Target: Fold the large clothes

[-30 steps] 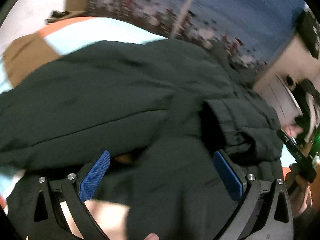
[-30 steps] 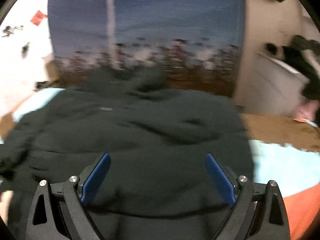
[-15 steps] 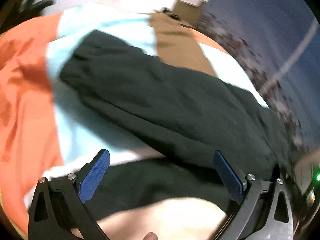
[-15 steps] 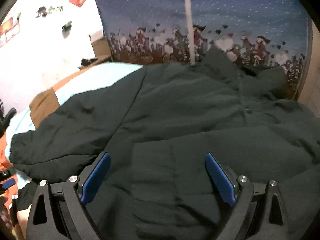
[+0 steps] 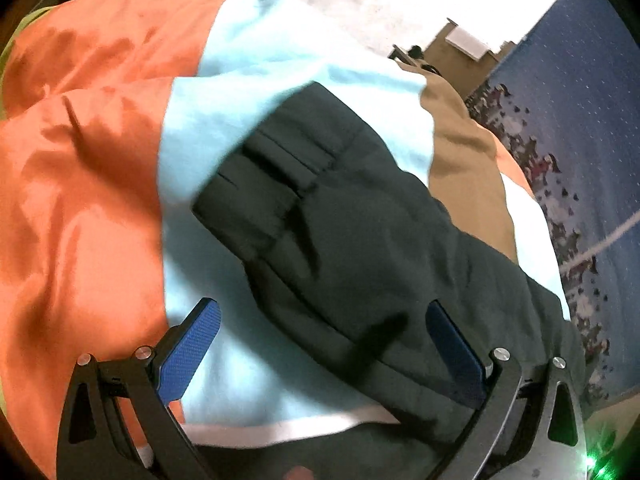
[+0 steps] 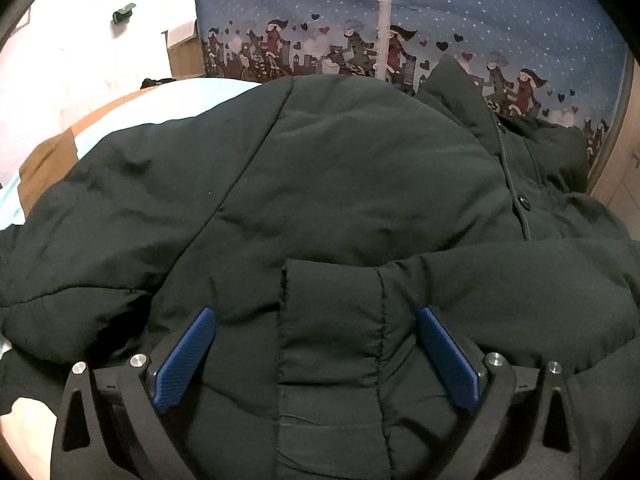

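Note:
A large dark green padded jacket (image 6: 340, 184) lies spread on a bed, collar and buttons at the upper right. One sleeve is folded across the body, and its cuff (image 6: 332, 320) lies between the fingers of my open right gripper (image 6: 316, 344). In the left wrist view the other sleeve (image 5: 360, 240) stretches out over the bedcover, its cuff (image 5: 260, 176) toward the upper left. My left gripper (image 5: 328, 336) is open just above the sleeve, holding nothing.
The bedcover has orange (image 5: 80, 200), light blue (image 5: 280, 72) and brown (image 5: 464, 168) panels. A blue curtain with cartoon figures (image 6: 400, 20) hangs behind the bed. A white wall (image 6: 80, 60) stands at the left.
The left gripper has swung left along the outstretched sleeve toward its cuff. The right gripper has moved in over the folded sleeve's cuff. Both stayed open.

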{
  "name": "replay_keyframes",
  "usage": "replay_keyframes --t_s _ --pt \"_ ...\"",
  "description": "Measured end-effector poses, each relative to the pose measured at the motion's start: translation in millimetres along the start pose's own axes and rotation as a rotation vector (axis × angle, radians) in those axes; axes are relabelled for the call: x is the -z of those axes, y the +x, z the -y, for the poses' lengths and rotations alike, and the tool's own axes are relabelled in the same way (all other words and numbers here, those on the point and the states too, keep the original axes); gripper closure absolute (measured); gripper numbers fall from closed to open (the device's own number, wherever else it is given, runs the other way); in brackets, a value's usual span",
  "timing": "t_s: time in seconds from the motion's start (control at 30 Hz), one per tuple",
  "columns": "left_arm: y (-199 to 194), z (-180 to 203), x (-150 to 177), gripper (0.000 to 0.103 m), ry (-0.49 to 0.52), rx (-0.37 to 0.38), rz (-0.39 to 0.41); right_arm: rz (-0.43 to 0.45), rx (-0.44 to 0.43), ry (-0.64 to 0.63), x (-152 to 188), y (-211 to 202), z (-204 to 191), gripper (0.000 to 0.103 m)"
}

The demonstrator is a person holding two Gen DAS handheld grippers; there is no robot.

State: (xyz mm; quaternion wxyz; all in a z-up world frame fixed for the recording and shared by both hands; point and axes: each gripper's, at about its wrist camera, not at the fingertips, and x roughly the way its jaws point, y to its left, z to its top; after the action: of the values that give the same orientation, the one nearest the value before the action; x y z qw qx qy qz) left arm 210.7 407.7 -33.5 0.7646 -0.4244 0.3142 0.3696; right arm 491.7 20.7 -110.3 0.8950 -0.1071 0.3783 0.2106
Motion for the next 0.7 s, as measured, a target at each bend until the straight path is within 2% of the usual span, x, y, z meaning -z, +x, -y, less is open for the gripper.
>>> replay_keyframes --t_s 0.03,0.07,0.1,0.13,0.17,0.2,0.23,0.3,0.4,0.57,0.7 --pt "-1 -2 -1 0.004 -0.007 0.002 0.007 -0.002 0.002 -0.001 0 1 0 0.0" --pt "-4 -4 -1 0.011 -0.014 0.007 0.017 -0.004 0.004 -0.002 0 1 0 0.0" --pt "-7 -5 -2 0.026 -0.014 0.011 0.027 -0.006 0.007 -0.004 0 2 0 0.0" --pt "-8 -5 -2 0.037 -0.008 0.011 0.03 -0.006 0.01 -0.006 -1 3 -1 0.0" --pt "-8 -3 -3 0.056 0.003 0.005 0.027 -0.007 0.013 -0.008 -1 3 -1 0.0" --pt "-8 -2 -4 0.064 0.01 -0.011 0.026 -0.008 0.016 -0.01 -1 4 -2 0.0" --pt "-9 -1 -4 0.067 0.012 -0.019 0.032 -0.008 0.018 -0.011 -1 4 -2 0.0" --pt "-12 1 -6 0.082 0.001 -0.01 0.058 -0.008 0.02 -0.013 0 4 -3 0.0" --pt "-27 10 -5 0.092 0.024 0.021 0.123 -0.009 0.021 -0.014 0 4 -4 0.0" --pt "-65 46 5 0.095 0.159 0.068 0.257 0.018 0.006 -0.017 -1 -6 -8 0.0" --pt "-105 91 15 0.096 0.298 0.17 0.369 0.07 -0.042 0.017 -1 -26 1 0.0"
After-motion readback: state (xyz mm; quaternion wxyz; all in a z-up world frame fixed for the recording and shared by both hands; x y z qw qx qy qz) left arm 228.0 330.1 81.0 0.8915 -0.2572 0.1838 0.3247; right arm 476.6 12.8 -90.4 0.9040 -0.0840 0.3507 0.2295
